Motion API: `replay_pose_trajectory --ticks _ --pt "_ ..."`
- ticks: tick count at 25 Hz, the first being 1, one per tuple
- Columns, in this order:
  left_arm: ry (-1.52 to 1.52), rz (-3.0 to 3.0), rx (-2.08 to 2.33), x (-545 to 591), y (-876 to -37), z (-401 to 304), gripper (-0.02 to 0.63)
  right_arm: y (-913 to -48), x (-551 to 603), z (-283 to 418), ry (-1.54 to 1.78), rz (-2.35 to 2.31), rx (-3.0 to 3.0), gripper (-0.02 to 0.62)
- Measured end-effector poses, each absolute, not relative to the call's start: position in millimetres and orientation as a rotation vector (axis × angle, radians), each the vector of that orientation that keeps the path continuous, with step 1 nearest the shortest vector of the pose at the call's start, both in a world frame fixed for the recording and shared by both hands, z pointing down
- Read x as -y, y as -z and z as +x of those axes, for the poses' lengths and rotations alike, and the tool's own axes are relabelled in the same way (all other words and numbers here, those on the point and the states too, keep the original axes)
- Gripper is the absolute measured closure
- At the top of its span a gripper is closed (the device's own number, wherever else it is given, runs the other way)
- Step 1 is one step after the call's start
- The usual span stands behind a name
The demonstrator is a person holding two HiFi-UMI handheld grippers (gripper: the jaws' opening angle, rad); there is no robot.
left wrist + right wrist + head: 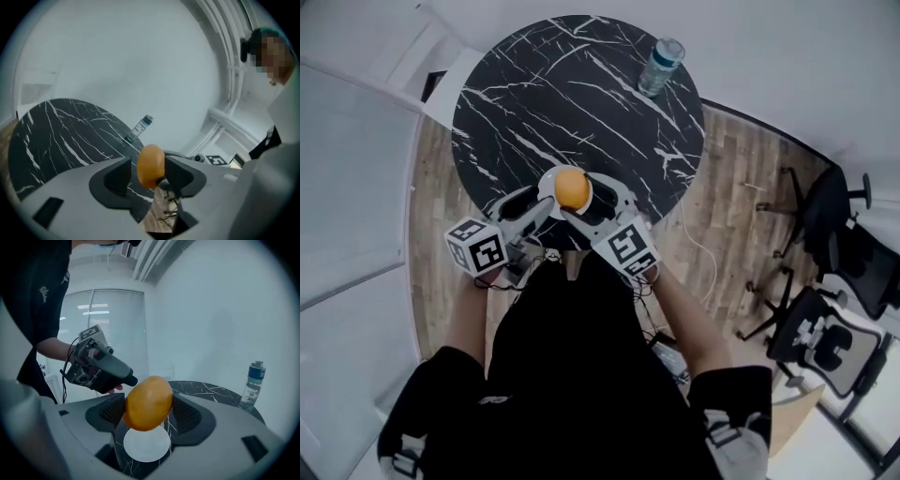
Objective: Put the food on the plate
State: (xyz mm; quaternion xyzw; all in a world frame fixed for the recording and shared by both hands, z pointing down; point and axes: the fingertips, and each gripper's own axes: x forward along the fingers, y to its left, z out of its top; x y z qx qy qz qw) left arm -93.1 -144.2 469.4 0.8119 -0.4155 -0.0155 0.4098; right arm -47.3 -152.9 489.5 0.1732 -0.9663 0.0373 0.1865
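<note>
The right gripper (148, 416) has its jaws clamped on the orange rounded piece of food (572, 188), which hangs just above the small round white plate (146, 446) at the near edge of the round black white-veined desk (581, 94). The left gripper (147, 177) stands alongside with jaws apart, not pressing the food. I would lower the food straight onto the plate's middle and ease open only once it rests there, since it looks likely to roll. The label on the clear plastic bottle (661, 66) at far right and the print on the black shirt (44, 291) are too small to read.
</note>
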Motion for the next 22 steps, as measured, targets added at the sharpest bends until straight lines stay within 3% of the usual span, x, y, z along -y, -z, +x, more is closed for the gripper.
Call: replay_pose_trajectory --ticks 3,7,22 --pt "0.108 1.966 1.0 151 -476 -83 0.337 -499 150 -52 -0.093 0.375 2.731 0.282" --pt "0.088 1.903 1.028 157 -496 -79 0.291 -507 149 -58 -0.088 0.251 2.769 0.282" --pt "0.162 1.743 1.167 161 -530 -86 0.278 -532 132 -77 -0.069 -0.073 2.773 0.282"
